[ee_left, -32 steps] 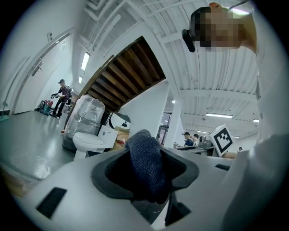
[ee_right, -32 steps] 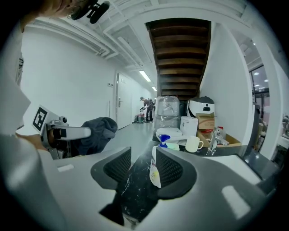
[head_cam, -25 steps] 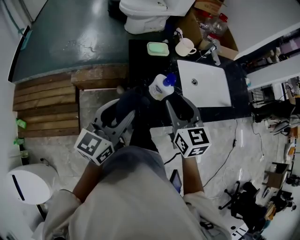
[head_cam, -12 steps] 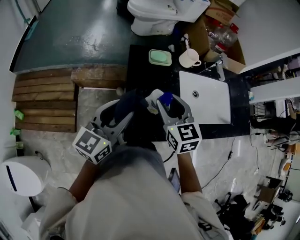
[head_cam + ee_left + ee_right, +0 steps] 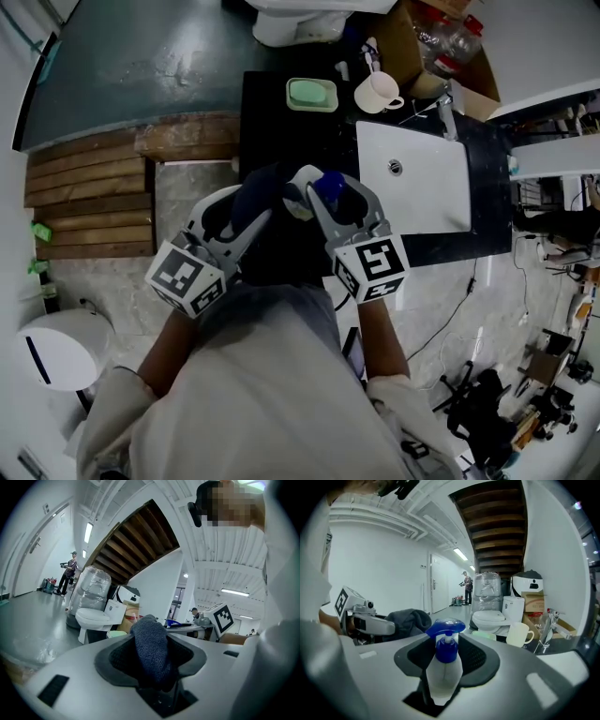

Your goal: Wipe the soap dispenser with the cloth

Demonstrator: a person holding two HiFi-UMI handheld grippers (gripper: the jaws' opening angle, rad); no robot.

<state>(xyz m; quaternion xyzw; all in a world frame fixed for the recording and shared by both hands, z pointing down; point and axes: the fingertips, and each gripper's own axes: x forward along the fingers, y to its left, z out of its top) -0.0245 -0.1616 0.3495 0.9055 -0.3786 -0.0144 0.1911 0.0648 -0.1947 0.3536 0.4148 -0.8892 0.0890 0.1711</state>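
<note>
Soap dispenser (image 5: 302, 181) now hangs right beside the cloth (image 5: 255, 199) over the desk (image 5: 281, 122) — a second ago they were apart. My right gripper (image 5: 446, 656) has its fingers clamped on it, my left gripper (image 5: 151, 658) pinches the cloth — wiping can start, I judge.

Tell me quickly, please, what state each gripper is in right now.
Left gripper: closed, holding the cloth.
Right gripper: closed, holding the soap dispenser.
</note>
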